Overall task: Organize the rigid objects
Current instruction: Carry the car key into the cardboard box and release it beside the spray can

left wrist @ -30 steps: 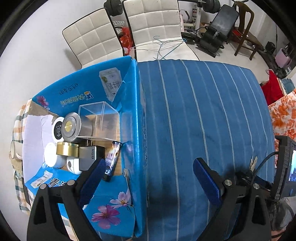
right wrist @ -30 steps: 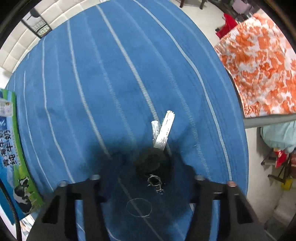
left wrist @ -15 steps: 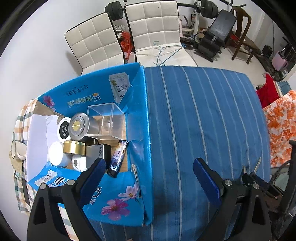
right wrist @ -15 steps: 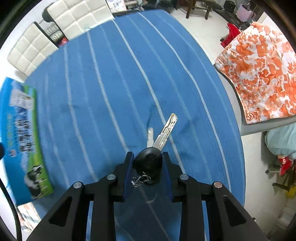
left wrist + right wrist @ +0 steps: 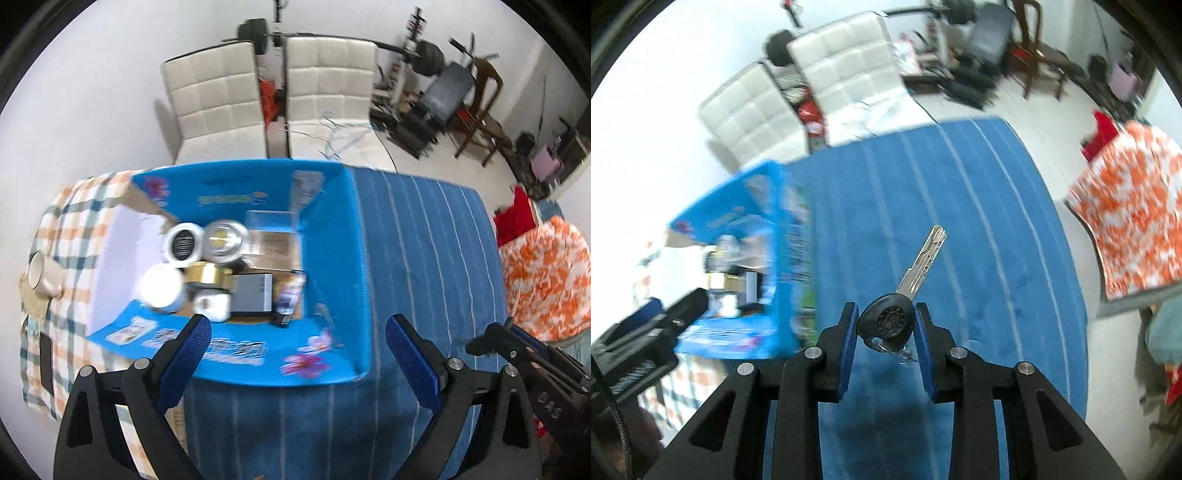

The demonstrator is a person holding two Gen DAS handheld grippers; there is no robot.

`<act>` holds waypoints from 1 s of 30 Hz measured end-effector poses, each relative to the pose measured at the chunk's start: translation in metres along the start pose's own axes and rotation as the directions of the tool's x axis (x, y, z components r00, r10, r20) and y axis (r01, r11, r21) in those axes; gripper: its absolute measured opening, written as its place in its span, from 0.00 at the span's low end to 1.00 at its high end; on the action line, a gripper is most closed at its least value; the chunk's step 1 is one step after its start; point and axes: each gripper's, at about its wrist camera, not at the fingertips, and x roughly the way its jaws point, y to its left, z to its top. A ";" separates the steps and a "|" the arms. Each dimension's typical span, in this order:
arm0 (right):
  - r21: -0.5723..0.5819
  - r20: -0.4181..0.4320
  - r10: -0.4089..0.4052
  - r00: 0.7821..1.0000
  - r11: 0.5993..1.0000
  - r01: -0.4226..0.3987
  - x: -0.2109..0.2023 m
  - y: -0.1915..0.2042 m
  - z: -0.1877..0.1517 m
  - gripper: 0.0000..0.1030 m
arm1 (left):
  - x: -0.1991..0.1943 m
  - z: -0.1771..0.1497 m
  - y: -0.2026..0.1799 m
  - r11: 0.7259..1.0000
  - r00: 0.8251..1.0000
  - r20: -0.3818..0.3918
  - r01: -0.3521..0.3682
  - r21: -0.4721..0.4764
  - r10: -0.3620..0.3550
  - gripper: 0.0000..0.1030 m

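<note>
Above the blue striped surface (image 5: 960, 229), the right tongs (image 5: 886, 325) are clamping a key (image 5: 908, 295) by its black head, blade pointing away. Left tongs (image 5: 297, 343) are hanging apart, empty, over the blue box (image 5: 332, 258) holding tins and jars.
</note>
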 end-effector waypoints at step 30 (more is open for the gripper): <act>-0.218 -0.214 -0.106 0.971 0.974 0.058 0.179 0.157 -0.021 0.31 | 0.116 -0.020 0.161 0.999 0.964 -0.265 -0.016 -0.040 0.005 0.94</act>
